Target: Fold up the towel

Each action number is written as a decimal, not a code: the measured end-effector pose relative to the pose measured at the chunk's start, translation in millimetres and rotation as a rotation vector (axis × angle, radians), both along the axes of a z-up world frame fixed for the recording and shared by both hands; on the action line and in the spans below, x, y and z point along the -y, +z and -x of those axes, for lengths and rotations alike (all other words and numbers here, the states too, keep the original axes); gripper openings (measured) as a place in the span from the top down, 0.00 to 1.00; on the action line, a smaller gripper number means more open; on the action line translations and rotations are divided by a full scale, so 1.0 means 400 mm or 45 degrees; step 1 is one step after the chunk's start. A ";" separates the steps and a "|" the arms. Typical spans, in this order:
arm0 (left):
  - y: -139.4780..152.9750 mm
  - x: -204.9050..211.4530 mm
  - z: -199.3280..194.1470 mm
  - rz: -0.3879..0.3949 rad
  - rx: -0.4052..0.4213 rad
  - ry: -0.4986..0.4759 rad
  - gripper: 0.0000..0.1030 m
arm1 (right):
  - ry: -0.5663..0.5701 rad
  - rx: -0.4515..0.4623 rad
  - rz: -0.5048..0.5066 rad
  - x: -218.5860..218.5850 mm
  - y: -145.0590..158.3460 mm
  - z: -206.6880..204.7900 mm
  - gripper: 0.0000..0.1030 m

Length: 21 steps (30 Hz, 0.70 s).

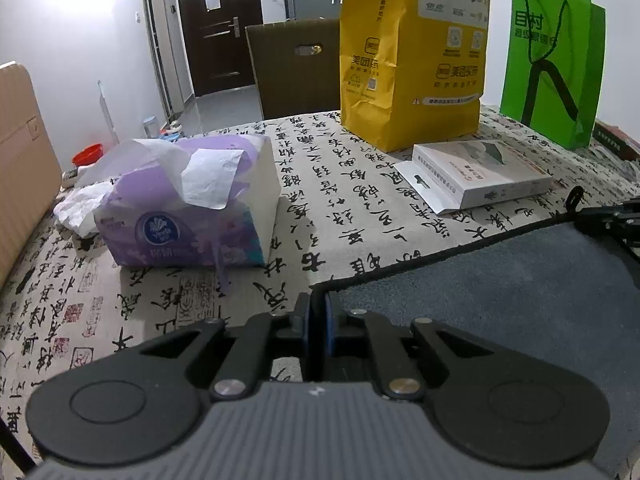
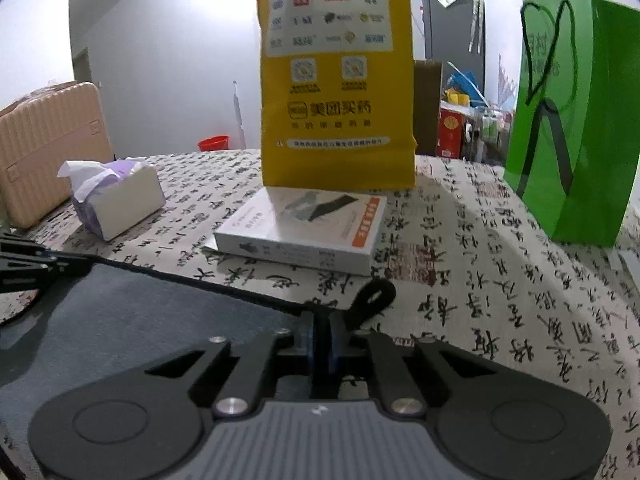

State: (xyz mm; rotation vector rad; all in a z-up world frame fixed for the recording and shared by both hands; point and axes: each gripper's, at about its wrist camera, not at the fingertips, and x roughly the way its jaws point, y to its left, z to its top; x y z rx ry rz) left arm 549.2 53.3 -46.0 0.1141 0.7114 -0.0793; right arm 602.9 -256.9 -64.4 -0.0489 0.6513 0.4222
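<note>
A dark blue-grey towel (image 1: 500, 280) with a black hem lies flat on the calligraphy-print tablecloth (image 1: 344, 200). My left gripper (image 1: 319, 304) is shut on the towel's far left corner. My right gripper (image 2: 320, 328) is shut on the towel's (image 2: 140, 320) far right corner, beside its black hanging loop (image 2: 374, 296). Each view shows the other gripper at the opposite corner: the right gripper (image 1: 608, 220) at the right edge of the left wrist view, the left gripper (image 2: 28, 268) at the left edge of the right wrist view.
A purple tissue pack (image 1: 192, 208) sits to the left. A white flat box (image 1: 480, 172), a tall yellow paper bag (image 1: 412, 52) and a green paper bag (image 1: 552, 64) stand beyond the towel. A beige suitcase (image 2: 44, 148) is off the table's left side.
</note>
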 end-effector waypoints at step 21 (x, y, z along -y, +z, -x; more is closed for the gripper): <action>-0.010 -0.017 -0.002 -0.095 0.018 0.140 0.09 | -0.059 -0.012 0.004 0.010 -0.010 -0.013 0.38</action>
